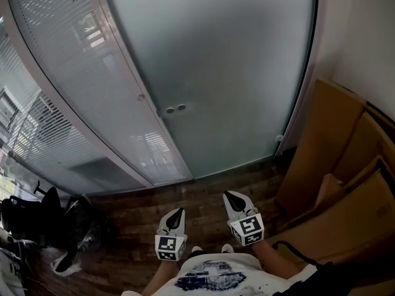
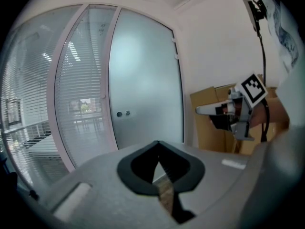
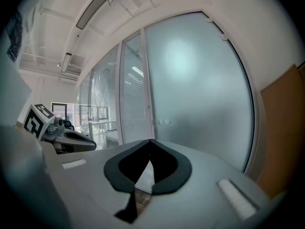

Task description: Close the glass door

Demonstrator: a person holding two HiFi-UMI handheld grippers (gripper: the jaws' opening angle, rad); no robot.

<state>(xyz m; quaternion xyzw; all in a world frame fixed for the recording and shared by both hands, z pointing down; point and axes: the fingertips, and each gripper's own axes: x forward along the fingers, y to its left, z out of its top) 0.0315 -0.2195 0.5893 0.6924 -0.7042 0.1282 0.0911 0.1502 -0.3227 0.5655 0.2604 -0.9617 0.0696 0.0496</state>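
We hold the left hand-held gripper [image 1: 178, 213] and the right hand-held gripper [image 1: 232, 196] clenched on nothing, over the wood floor [image 1: 203, 187]. The frosted glass door [image 1: 222, 73] stands ahead in its frame, apart from both.

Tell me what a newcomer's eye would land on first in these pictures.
The tall frosted glass door fills the middle of the head view, with slatted blinds behind the glass to its left. Brown cardboard sheets lean against the wall at the right. Low in front of the person, the left gripper and right gripper point toward the door with fingers together, holding nothing.
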